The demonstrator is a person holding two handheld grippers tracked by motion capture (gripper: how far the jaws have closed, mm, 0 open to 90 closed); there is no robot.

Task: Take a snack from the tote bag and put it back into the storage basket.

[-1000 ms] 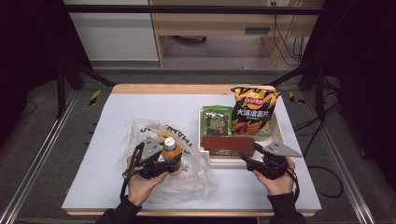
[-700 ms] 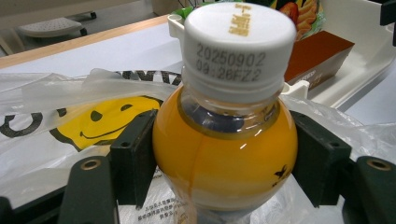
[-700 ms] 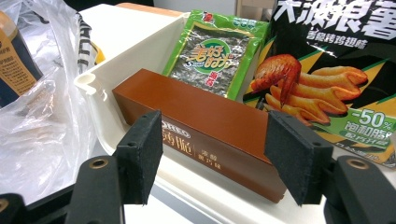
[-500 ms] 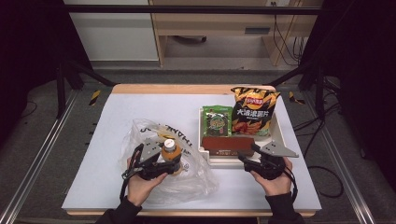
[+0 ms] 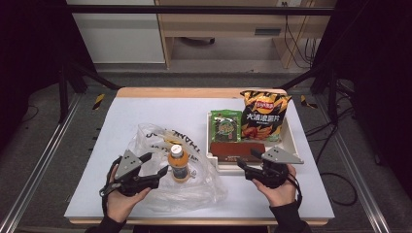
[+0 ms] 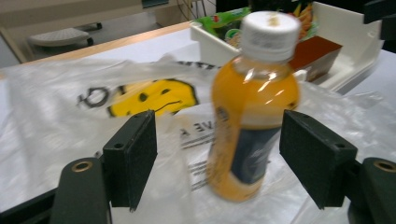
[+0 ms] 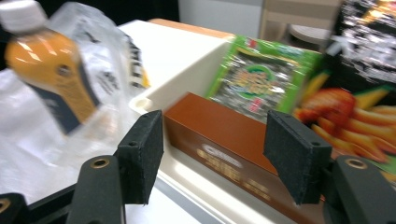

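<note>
On the plastic bag (image 5: 160, 145), the left tool (image 5: 156, 166) had backed off the orange juice bottle (image 5: 179, 162), jaws released, while the right tool (image 5: 246, 158), also unclenched, lined up on the brown box (image 5: 233, 149).

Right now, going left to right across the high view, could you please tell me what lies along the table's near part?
left gripper → orange juice bottle → brown box → right gripper

Orange bottle (image 5: 178, 164) with white cap and dark blue label; clear plastic bag (image 5: 160, 145) printed with yellow smiley and black lettering; brown box (image 5: 236, 151); green packet (image 5: 226, 126); black-and-orange crisp bag (image 5: 262, 116); cream tray (image 5: 291, 141).
</note>
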